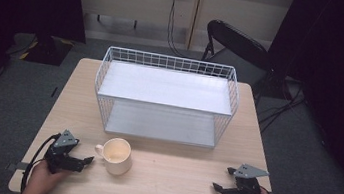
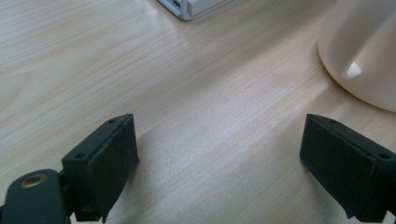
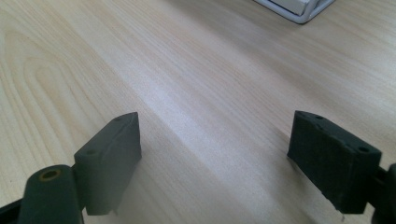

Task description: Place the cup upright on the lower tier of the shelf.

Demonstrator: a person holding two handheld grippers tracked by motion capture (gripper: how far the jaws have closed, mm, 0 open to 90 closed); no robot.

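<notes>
Currently the approach step: left claw (image 1: 87, 160) wide open and empty just beside the cream mug (image 1: 116, 155) on the table (image 1: 174, 178) before the wire rack (image 1: 164, 101), right claw (image 1: 222, 180) likewise open, empty, well apart; next move, probably, closing on the handle.

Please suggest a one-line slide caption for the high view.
Open left gripper beside a cream mug, open right gripper apart, white wire shelf rack behind.
</notes>
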